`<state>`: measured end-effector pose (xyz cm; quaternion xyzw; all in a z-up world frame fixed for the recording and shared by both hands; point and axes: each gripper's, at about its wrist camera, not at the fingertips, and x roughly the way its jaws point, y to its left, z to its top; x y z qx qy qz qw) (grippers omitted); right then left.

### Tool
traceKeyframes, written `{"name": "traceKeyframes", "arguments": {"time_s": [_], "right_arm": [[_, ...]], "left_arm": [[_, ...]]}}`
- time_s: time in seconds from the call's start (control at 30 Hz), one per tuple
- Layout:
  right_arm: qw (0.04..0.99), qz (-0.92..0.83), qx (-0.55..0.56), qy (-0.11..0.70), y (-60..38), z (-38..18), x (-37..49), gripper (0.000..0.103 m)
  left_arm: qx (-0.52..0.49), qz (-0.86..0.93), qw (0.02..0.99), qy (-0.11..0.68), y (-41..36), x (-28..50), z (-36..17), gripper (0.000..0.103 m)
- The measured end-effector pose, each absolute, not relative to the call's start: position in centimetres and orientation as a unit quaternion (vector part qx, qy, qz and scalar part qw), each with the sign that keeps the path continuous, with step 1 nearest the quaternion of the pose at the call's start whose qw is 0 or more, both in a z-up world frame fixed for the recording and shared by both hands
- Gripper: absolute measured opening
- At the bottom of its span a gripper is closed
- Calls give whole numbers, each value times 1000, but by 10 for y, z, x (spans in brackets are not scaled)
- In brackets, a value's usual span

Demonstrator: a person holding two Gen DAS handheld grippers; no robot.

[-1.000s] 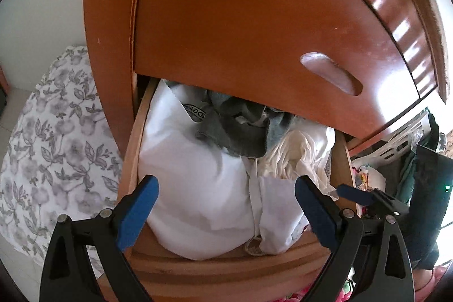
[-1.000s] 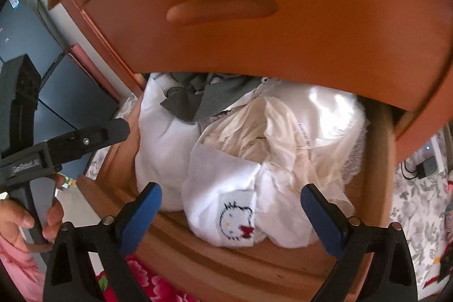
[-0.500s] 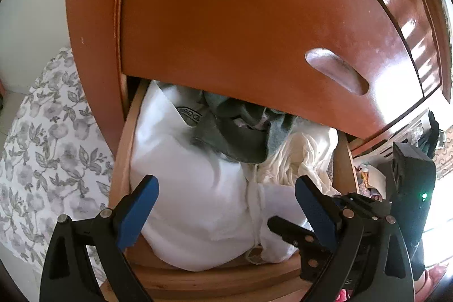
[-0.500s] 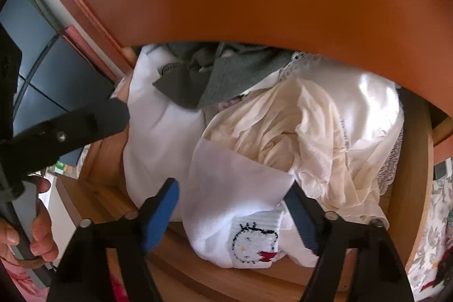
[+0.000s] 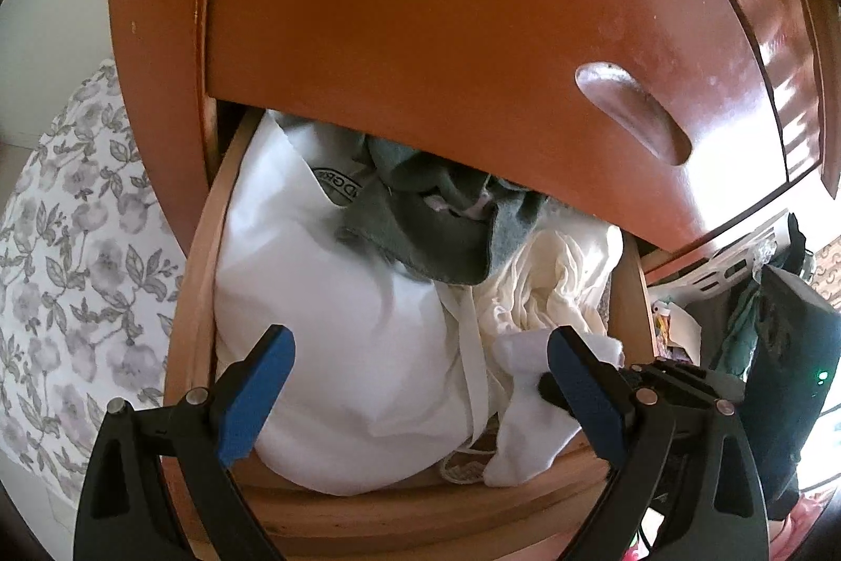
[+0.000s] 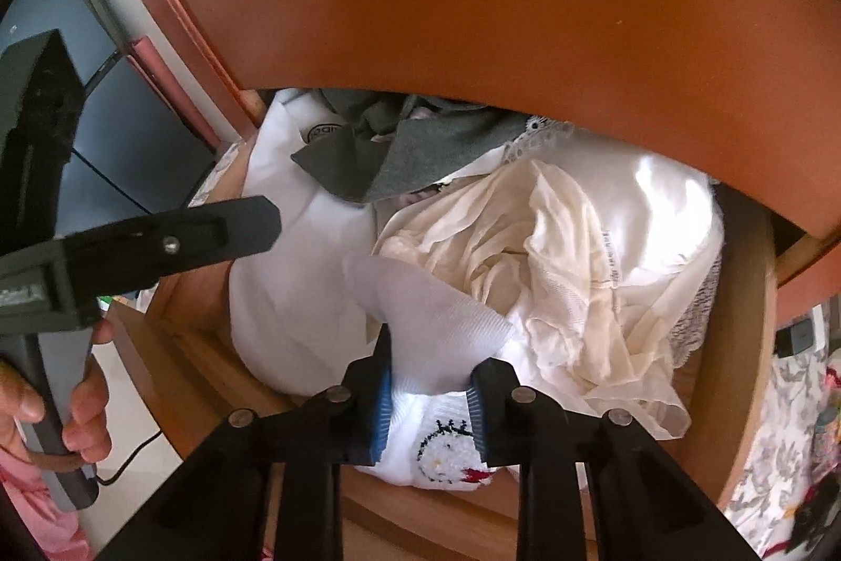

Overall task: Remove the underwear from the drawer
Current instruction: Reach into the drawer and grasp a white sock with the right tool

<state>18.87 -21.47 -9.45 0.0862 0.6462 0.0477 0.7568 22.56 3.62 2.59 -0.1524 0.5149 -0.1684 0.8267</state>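
White garment [image 6: 436,324]: your right gripper [image 6: 428,395] fingers are closing on it, pads pinching.
Left gripper [image 5: 420,377]: your fingers apart.
Drawer [image 5: 200,298]: open.

Wood, cloth and matt plastic around an open drawer.

Closed drawer front [image 5: 473,51]: reddish wood, smooth, glossy varnish with window glare; a few pale scuffs. Open drawer [image 5: 202,266] walls: paler wood, matt. White garment [image 5: 326,329]: smooth cotton-like cloth. Grey garment [image 6: 420,156]: matt knit with a rubbery-looking printed patch. Cream garment [image 6: 573,277]: thin, sheer, crinkled cloth, lace edge nearby. White sock-like piece [image 6: 431,324]: fine ribbed knit, stitched cartoon face at the cuff. Right gripper [image 6: 428,395]: black matt plastic arms, metal rivets, blue ridged pads. Left gripper [image 5: 420,382]: the same black plastic, smooth blue pads. Floral bedding [image 5: 68,277]: printed matt cloth.
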Motion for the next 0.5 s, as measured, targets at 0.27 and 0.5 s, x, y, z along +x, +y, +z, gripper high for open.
{"name": "traceKeyframes", "arguments": {"time_s": [0.27,0.5], "right_arm": [[769,44,103,630,-245,-68,176,22],[781,38,129,609,-271,-41,166,21]], "left_arm": [[-147,-169,833,506,33,227,30,97],[-139,-153,842,498,27,237,38,97]]}}
